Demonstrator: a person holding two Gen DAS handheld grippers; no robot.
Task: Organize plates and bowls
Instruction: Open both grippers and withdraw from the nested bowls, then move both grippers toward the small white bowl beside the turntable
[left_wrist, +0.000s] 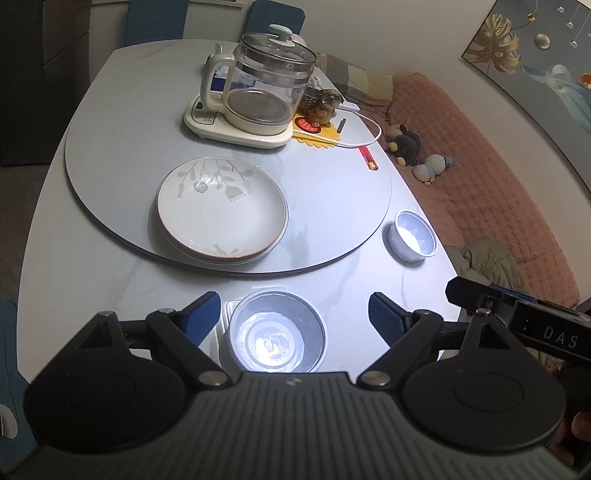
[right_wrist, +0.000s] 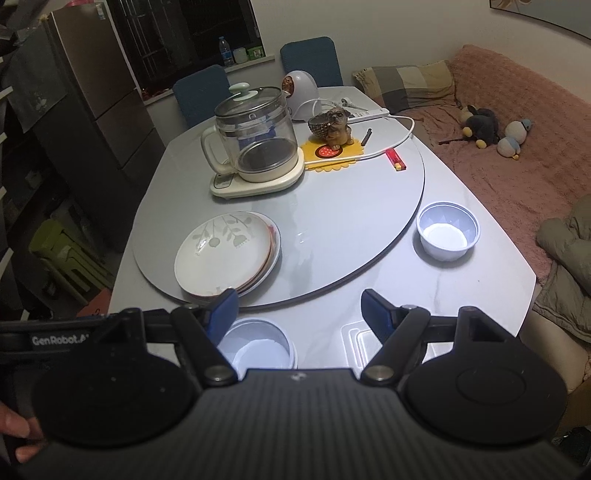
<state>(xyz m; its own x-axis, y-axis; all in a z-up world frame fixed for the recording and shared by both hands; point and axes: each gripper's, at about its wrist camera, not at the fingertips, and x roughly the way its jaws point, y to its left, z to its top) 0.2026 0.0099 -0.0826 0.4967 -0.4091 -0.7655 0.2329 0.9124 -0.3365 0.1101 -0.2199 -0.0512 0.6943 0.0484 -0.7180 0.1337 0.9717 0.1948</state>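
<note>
A stack of white plates (left_wrist: 221, 211) with a leaf pattern sits on the grey turntable (left_wrist: 332, 192); it also shows in the right wrist view (right_wrist: 226, 253). A small pale-blue bowl (left_wrist: 413, 236) stands on the table at the right, off the turntable, also in the right wrist view (right_wrist: 447, 230). A second bowl (left_wrist: 277, 332) sits near the front edge, between the fingers of my open left gripper (left_wrist: 293, 315). In the right wrist view this bowl (right_wrist: 258, 349) lies by the left finger of my open, empty right gripper (right_wrist: 299, 310).
A glass kettle (left_wrist: 266, 88) on its base, a dog figurine (left_wrist: 325, 107) on a yellow mat, a white cable and a red lighter (left_wrist: 368, 158) occupy the far turntable. A pink sofa (left_wrist: 480, 177) with plush toys lies right of the table. Blue chairs (right_wrist: 310, 59) stand behind.
</note>
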